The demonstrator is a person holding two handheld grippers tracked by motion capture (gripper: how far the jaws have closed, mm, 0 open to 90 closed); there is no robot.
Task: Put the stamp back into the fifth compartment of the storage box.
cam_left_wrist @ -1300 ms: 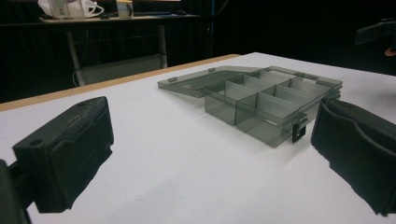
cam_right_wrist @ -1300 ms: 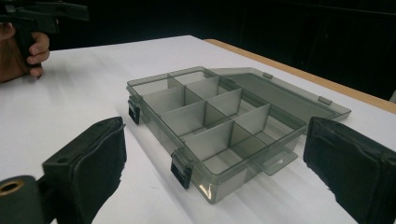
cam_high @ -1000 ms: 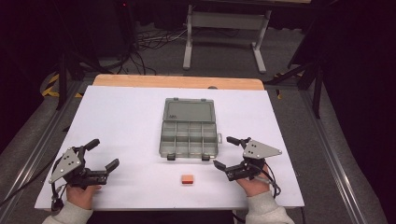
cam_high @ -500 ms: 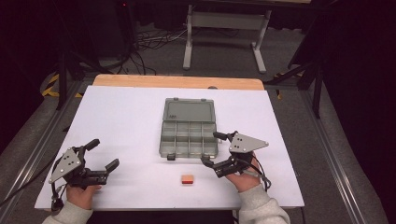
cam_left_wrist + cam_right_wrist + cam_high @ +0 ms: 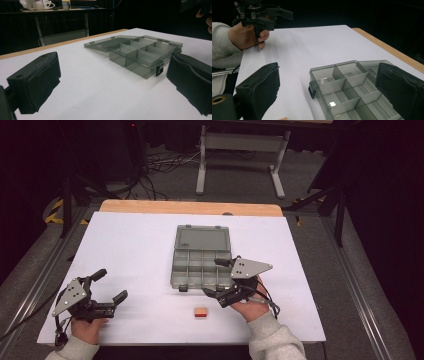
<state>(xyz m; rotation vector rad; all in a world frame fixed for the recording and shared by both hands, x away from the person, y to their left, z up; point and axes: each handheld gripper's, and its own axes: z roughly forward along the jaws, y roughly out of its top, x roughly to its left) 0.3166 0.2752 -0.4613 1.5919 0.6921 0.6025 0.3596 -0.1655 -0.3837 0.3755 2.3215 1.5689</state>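
— What is changing here?

— The right gripper (image 5: 218,279) is sliding in from the table's right edge; a second ago it was sitting well off to the side, and now it is hanging just by the front right corner of the open, smoky-grey translucent plastic compartment box (image 5: 202,256). The left gripper (image 5: 109,285) is staying parked at the near left.

— Meaning what for the job?

— I'm judging that the reach is under way, toward the box or the small orange rectangular block (image 5: 200,312) lying just in front of it.

— Are the jaws holding anything?

— No. Both pairs are standing wide apart and empty, as each gripper view is showing.

— And the box itself?

— It is lying mid-table on the white table cover (image 5: 135,250), lid folded flat behind it, dividers forming small cells that are looking empty, a dark latch at its front edge.
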